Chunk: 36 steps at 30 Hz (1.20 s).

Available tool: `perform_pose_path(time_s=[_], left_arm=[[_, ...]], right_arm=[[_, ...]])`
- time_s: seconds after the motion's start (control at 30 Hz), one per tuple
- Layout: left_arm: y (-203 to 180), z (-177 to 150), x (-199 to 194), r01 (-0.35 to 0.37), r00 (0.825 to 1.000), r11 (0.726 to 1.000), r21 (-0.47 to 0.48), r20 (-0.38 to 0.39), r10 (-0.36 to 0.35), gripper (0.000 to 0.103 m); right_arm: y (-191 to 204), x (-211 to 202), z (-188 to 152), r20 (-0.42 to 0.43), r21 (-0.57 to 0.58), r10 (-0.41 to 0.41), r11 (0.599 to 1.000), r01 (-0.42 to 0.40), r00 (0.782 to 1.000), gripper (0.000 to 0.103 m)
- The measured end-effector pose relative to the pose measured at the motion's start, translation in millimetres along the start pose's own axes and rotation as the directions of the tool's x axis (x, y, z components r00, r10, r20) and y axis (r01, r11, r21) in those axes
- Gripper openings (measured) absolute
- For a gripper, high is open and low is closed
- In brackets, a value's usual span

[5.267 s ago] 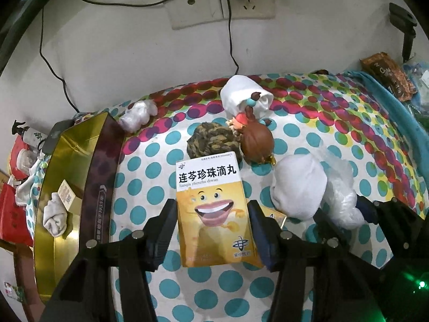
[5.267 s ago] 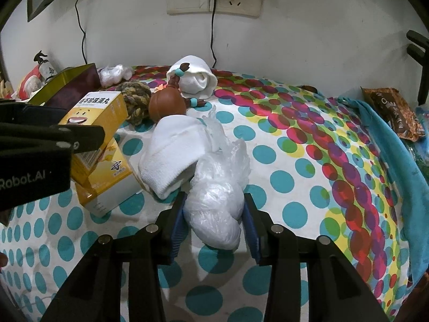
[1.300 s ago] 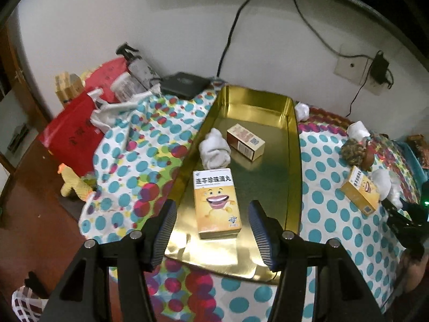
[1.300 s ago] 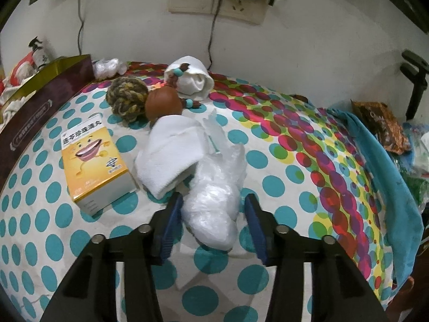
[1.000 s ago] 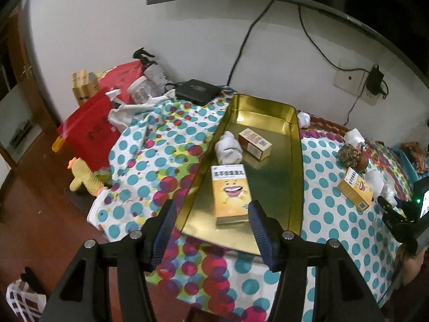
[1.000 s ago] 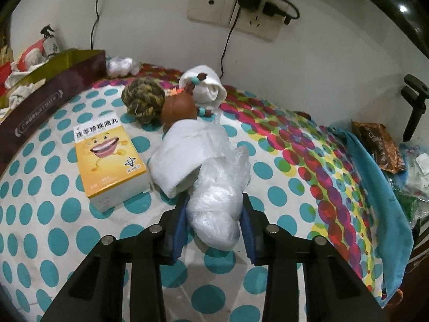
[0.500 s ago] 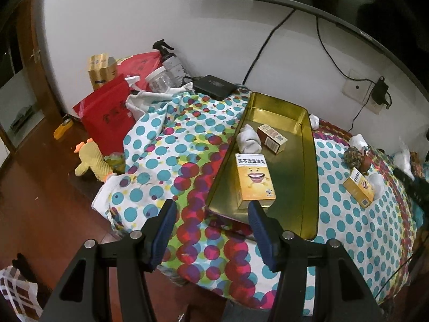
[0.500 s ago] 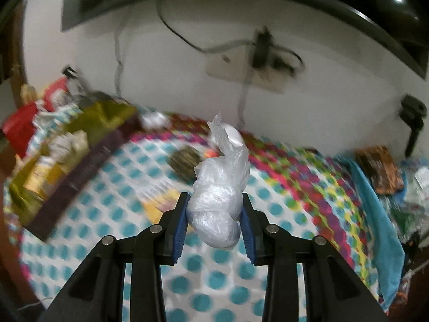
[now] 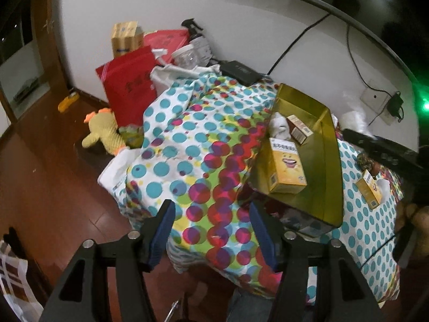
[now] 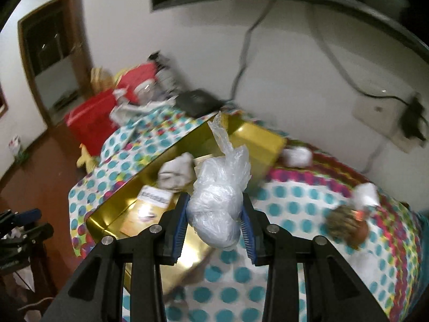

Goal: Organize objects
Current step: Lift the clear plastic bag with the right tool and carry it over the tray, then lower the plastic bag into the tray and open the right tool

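The long gold metal tray on the dotted tablecloth already holds a yellow medicine box. The right gripper clenches a crumpled clear plastic bag above the tray's near end; it should be lowered onto bare tray floor before letting go. The left gripper is opening, empty.

Left claw: black angular plastic frame, two arms, each ending in a dark blue ribbed pad. Round silver screw heads sit along each arm. Right claw: same build, black arms, blue ridged pads, silver screws in matching places. Second unit seen from the left wrist view shows a green indicator light.
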State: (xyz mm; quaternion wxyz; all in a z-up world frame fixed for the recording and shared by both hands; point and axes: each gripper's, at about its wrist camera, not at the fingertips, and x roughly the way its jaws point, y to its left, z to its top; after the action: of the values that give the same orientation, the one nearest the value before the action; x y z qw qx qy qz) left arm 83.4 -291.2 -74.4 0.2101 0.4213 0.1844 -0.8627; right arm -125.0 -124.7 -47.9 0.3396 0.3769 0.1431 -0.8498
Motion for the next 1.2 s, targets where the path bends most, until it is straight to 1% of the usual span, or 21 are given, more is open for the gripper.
perform_pose_path(time_s=[0.03, 0.1, 0.23, 0.37, 0.63, 1.2], left_arm=[[3, -1, 1, -0.001, 1.0, 1.0, -0.005, -0.001, 0.001, 0.066], [8, -2, 1, -0.006, 1.0, 1.0, -0.013, -0.004, 0.006, 0.066], [18, -4, 4, -0.01, 1.0, 1.0, -0.023, -0.013, 0.01, 0.068], [25, -6, 10, -0.008, 0.999, 0.999, -0.032, -0.033, 0.006, 0.069], [29, -9, 18, 0.001, 0.998, 0.999, -0.036, -0.065, -0.004, 0.069], [25, -11, 21, 0.012, 0.997, 1.0, -0.028, -0.081, -0.014, 0.069]], right_arm=[[9, 9, 1, -0.018, -0.01, 0.001, 1.0, -0.001, 1.0, 0.034], [22, 28, 2, -0.059, -0.019, 0.011, 1.0, -0.013, 0.998, 0.034], [31, 53, -2, -0.106, -0.014, 0.02, 1.0, -0.022, 0.994, 0.034], [33, 67, -6, -0.132, -0.035, -0.018, 0.999, 0.014, 0.991, 0.034], [40, 85, -5, -0.148, -0.078, -0.073, 0.995, 0.062, 0.986, 0.035], [39, 93, -5, -0.145, -0.092, -0.094, 0.992, 0.082, 0.985, 0.037]])
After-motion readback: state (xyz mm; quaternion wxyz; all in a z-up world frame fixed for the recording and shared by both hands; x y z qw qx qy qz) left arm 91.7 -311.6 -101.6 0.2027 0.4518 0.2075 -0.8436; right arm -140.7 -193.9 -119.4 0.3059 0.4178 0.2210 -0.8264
